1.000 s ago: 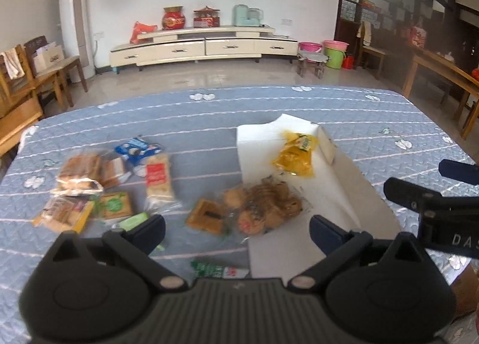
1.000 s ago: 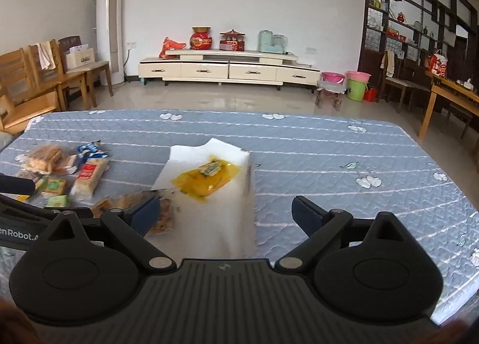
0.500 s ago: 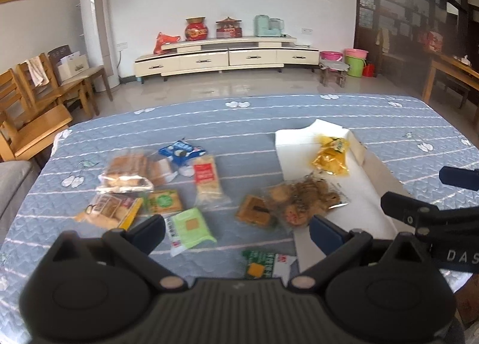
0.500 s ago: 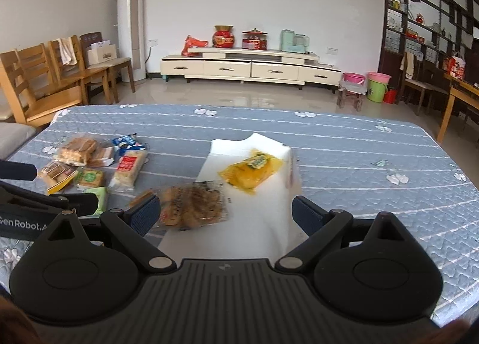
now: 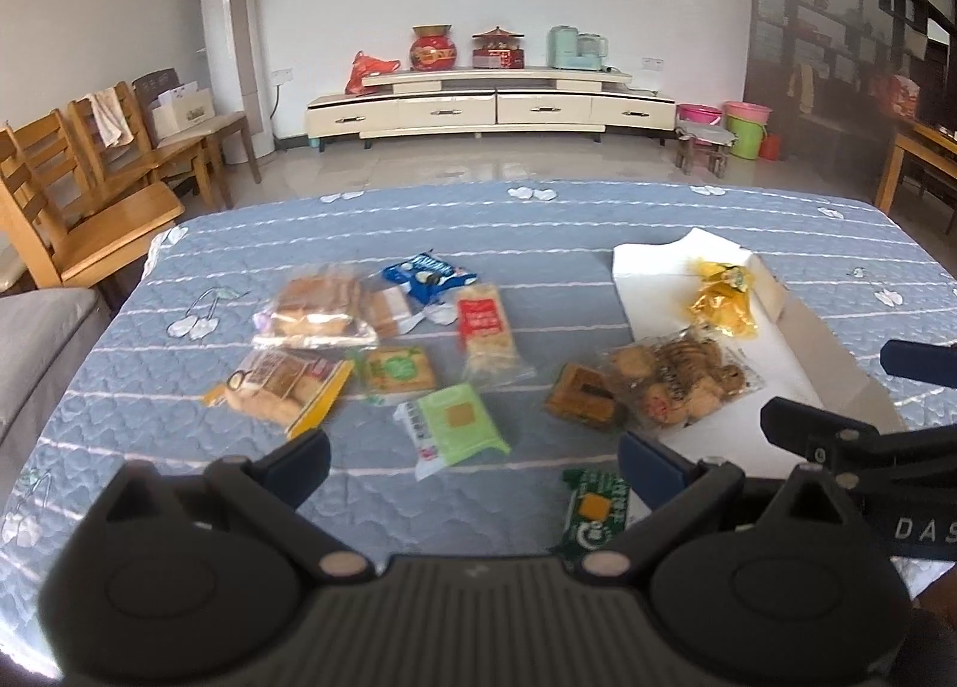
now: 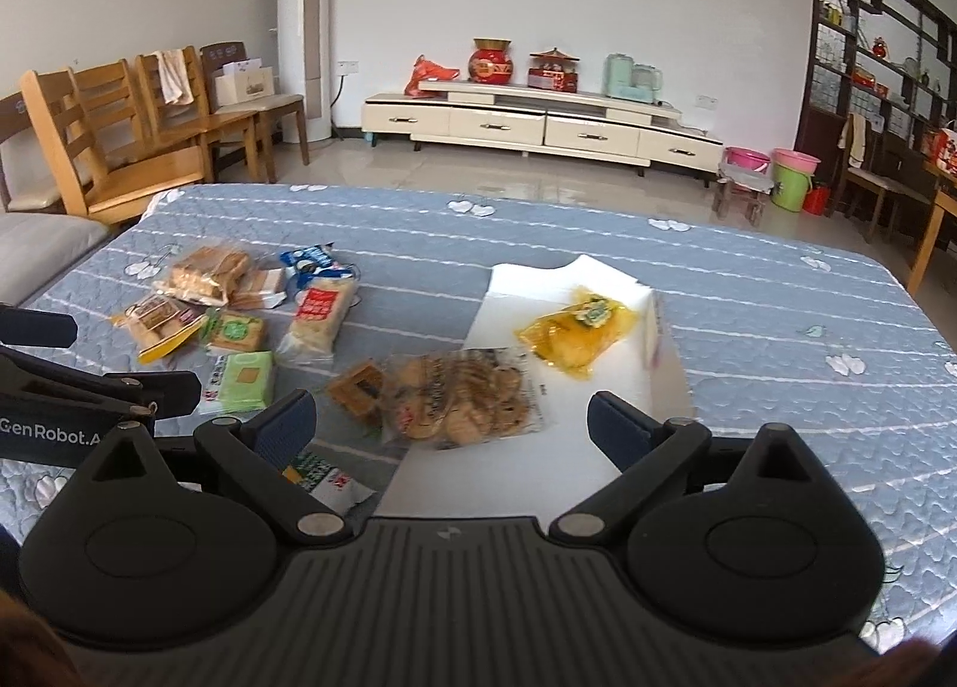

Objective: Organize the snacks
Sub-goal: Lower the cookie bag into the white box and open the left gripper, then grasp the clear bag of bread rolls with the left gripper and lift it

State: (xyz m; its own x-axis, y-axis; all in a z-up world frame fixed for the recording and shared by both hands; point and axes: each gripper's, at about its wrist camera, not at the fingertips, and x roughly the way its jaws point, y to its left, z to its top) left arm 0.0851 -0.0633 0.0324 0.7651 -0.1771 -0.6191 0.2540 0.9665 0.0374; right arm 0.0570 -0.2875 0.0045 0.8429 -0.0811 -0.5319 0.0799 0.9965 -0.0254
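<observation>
- the left hand-held gripper [image 5: 472,462] hangs above the near edge of the counter [image 5: 538,226], its jaws spread wide with nothing between them.
- the right hand-held gripper [image 6: 451,423] hangs over the near part of the white box [image 6: 538,280], jaws likewise spread wide and holding nothing.
- the counter is covered by a blue quilted cloth with white stripes.
- the white box lies open on the right side of the counter; a yellow snack bag [image 6: 577,331] rests inside it toward the far end.
- a clear bag of cookies [image 6: 460,394] lies across the box's left edge, partly on the box and partly on the cloth.
- a small brown cake packet [image 5: 583,397] sits just beside the cookie bag, on its left, touching or nearly so.
- a light green packet [image 5: 457,426] lies near the left gripper, on the cloth.
- a dark green packet [image 5: 598,510] lies closest to the camera, partly hidden behind the left gripper's right finger.
- further left is a cluster: a red-labelled cracker pack [image 5: 484,331], a blue cookie pack [image 5: 427,277], a green-labelled biscuit packet [image 5: 398,370], a clear bag of bread slices [image 5: 317,307] and a yellow-edged pastry bag [image 5: 281,388].
- all of that cluster lies well apart from the box.
</observation>
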